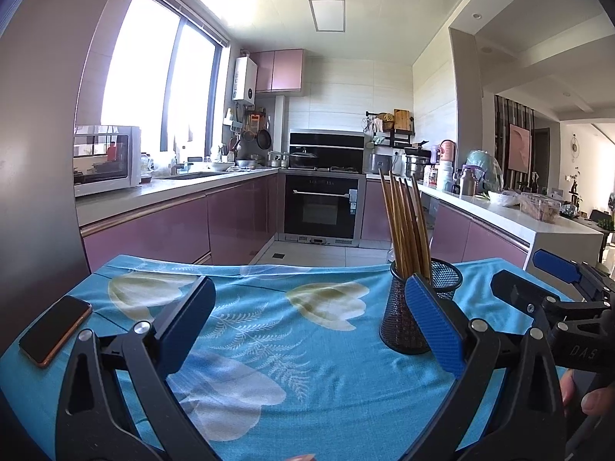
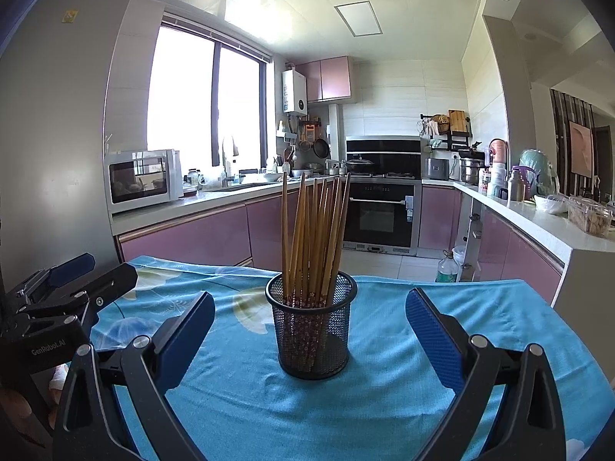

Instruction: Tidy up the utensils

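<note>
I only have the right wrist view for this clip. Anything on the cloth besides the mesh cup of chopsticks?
Observer: Yes, a phone lies at the cloth's left edge, outside your view.
Operator: Is the left gripper open?
Observer: Yes, the left gripper is open with only blue tablecloth between its fingers.
Operator: Where's the cup relative to it?
Observer: The mesh cup with the chopsticks stands partly behind its right finger.
</note>
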